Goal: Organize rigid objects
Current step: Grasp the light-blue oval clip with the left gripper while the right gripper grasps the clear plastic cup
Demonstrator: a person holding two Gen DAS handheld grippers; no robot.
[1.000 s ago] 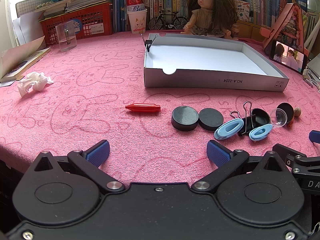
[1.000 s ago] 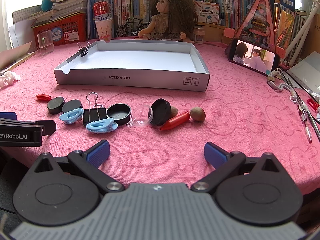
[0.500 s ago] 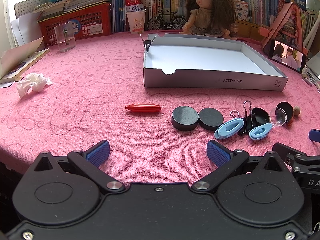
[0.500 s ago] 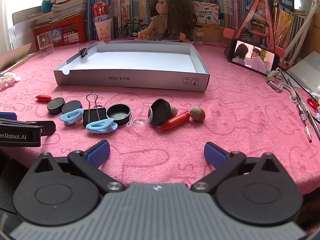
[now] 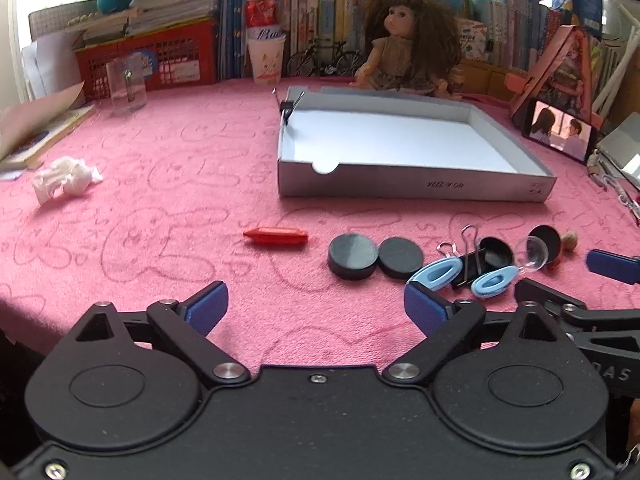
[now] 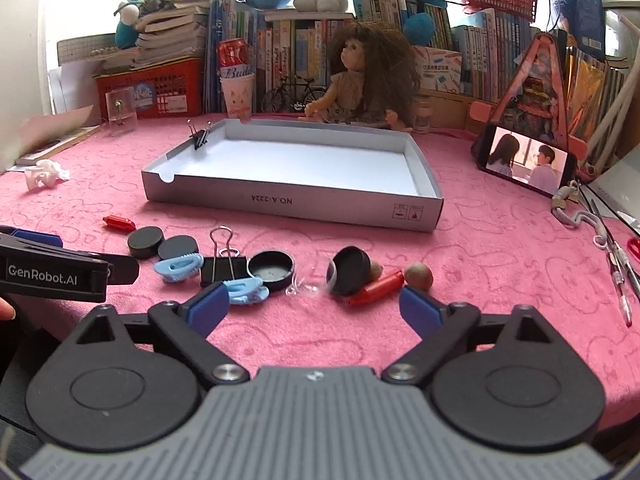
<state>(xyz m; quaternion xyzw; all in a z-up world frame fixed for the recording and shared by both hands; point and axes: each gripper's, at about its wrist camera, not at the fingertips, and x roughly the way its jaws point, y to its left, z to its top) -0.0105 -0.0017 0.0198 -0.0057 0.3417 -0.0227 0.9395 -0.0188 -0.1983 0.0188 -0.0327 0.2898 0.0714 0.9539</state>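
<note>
A shallow grey cardboard tray (image 5: 416, 190) (image 6: 296, 204) lies on the pink cloth, with one black binder clip (image 6: 199, 136) on its left wall. In front of it lie small objects: a red crayon (image 5: 276, 236), two black discs (image 5: 353, 256), two light-blue clips (image 6: 178, 269), a black binder clip (image 6: 224, 270), a black lid (image 6: 271, 270), a clear dome (image 5: 532, 254), a black cap (image 6: 350, 270), a second red crayon (image 6: 376, 288) and a nut (image 6: 418, 276). My left gripper (image 5: 316, 306) is open and empty. My right gripper (image 6: 314, 306) is open, empty, low over the row.
A doll (image 6: 360, 76), paper cup (image 6: 238, 94), red basket (image 5: 152, 58) and books stand at the back. A phone (image 6: 524, 160) leans at right, pens (image 6: 620, 272) lie far right. Crumpled tissue (image 5: 64, 178) and a clear acrylic box (image 5: 126, 86) are at left.
Both grippers have moved forward and risen a little; the right one now sits closer to the row of small objects. Nothing on the cloth has moved.
</note>
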